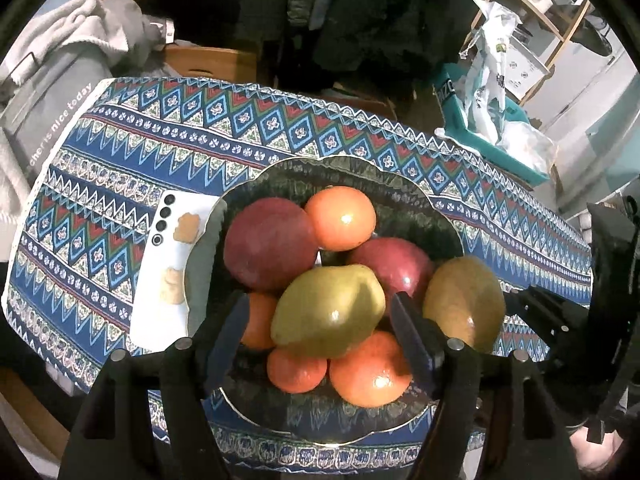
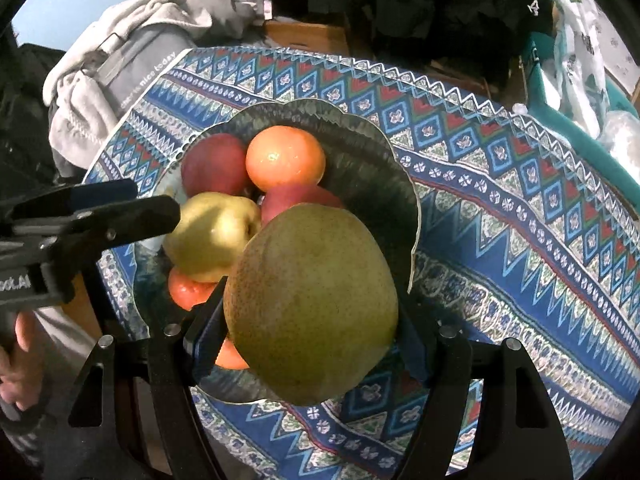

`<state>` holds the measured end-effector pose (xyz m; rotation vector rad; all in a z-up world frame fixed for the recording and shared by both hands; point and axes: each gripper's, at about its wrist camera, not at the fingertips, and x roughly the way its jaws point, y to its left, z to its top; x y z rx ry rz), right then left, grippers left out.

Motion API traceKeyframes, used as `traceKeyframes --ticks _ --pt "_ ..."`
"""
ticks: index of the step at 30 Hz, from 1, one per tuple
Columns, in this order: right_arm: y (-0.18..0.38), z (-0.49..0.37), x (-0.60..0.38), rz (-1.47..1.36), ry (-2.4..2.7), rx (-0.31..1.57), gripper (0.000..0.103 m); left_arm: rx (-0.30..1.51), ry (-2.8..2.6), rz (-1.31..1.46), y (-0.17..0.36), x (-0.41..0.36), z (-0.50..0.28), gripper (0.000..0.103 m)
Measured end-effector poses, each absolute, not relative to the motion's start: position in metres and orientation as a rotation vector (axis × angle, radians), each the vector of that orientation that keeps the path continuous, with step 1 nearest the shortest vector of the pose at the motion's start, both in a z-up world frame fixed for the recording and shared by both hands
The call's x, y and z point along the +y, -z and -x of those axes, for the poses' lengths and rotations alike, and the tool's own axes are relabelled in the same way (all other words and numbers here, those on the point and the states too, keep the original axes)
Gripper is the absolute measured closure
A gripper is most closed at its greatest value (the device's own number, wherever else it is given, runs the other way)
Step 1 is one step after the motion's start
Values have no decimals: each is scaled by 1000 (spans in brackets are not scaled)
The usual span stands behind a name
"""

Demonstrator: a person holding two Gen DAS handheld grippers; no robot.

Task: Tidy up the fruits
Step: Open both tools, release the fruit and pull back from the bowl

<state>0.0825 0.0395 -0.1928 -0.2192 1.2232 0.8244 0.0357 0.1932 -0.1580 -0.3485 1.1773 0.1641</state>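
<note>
Right gripper: jaws spread wide around a speckled green-brown pear, clamped on both flanks, pads pressed to the skin. Held over the near right rim of the dark scalloped bowl; contact with the fruit below not discernible. Seen from the left wrist, same pear at the bowl's right edge, beside a red apple.

Left gripper: jaws parted, one blue pad at each side of a yellow-green pear lying atop the pile. Left pad clearly off the fruit; right pad close beside it, touch uncertain. No firm grip visible. From the right wrist, left gripper reaching in from the left, tip just beside that yellow-green pear.

In the bowl: a large red apple at far left, an orange at far centre, three more oranges near, partly under the pear — one at near right, a small one near centre, another at left behind the left pad.

Bowl on a desk covered by a blue patterned cloth. White phone flat on the cloth, just left of the bowl.
</note>
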Motion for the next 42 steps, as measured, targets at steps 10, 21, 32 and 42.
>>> traceKeyframes --ticks 10,21,32,42 --pt "149 -89 20 108 -820 1141 28 1144 -159 345 138 190 -23 29" --pt "102 -87 -13 86 -740 1060 28 1033 -137 291 89 171 -5 21" --pt "43 -70 -47 100 -698 915 21 945 -134 209 50 149 7 14" --pt "14 -67 -90 62 -638 844 18 900 -141 147 26 126 10 7"
